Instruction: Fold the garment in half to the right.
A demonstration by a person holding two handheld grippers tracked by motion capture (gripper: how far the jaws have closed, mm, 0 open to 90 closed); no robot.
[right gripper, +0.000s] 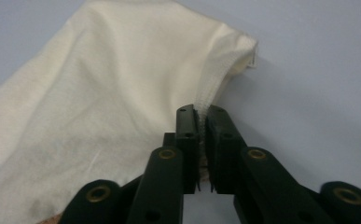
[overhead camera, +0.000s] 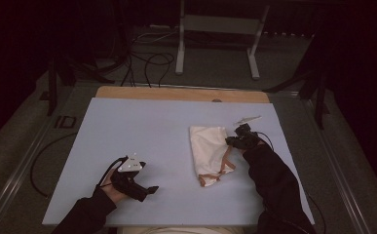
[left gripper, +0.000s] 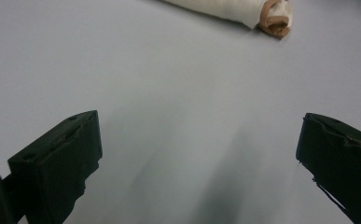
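Right gripper jaws pinched on cream cloth bag edge.

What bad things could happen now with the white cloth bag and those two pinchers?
1. The right gripper pinches only a thin edge of the cloth bag, so the fabric might slip out when lifted.
2. The left gripper is open over the bare blue mat, apart from the bag, so a one-sided pull could drag or bunch the bag.
3. The brown straps lie loose beside the right gripper and might snag.
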